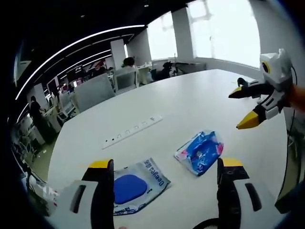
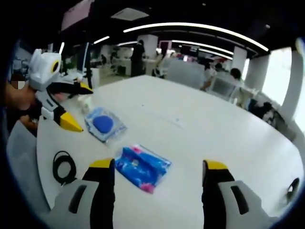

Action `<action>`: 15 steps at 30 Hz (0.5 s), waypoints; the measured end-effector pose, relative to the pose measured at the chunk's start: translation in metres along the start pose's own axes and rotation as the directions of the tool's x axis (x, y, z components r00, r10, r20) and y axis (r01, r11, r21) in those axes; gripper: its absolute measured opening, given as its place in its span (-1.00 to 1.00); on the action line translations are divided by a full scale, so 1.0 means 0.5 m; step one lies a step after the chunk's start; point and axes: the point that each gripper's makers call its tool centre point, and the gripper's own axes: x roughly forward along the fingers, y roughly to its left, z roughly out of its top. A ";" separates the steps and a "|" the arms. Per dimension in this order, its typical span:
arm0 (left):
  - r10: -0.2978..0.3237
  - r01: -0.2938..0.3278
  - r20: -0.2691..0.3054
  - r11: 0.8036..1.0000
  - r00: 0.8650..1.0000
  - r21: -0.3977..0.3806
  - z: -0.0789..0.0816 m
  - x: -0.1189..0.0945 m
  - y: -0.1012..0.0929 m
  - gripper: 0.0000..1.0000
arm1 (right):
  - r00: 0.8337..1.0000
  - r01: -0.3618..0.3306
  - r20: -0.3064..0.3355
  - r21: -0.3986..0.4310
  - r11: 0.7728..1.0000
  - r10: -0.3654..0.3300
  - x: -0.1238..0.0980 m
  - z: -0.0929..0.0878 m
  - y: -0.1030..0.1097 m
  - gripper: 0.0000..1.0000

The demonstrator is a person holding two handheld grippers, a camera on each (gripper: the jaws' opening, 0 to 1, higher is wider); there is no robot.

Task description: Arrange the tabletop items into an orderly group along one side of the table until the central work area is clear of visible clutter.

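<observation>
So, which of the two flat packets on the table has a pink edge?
The crinkled blue packet with pink edges, lying between the right gripper's fingers in the right gripper view. The other, a clear packet with a blue oval, has no pink.

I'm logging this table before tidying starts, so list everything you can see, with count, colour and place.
Table: one, white, large, in an office.
Wipes pack: one, clear with a blue oval, flat on the table.
Patterned packet: one, blue and pink, beside the wipes pack.
Socket strip: one, white, set in the tabletop.
Cable: one, black, coiled near the table edge.
Left gripper: white, yellow-tipped, open, empty.
Right gripper: same colours, open, empty.
</observation>
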 end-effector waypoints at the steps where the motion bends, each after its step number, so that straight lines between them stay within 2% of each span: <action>1: -0.001 0.001 -0.003 1.000 1.000 -0.001 -0.003 0.002 0.000 0.77 | 1.000 -0.002 -0.001 0.000 1.000 0.002 0.002 -0.002 0.000 0.43; 15: -0.032 0.033 -0.037 0.999 0.999 0.016 -0.033 0.041 -0.028 0.66 | 0.999 -0.030 -0.043 0.021 0.999 0.031 0.031 -0.057 0.003 0.43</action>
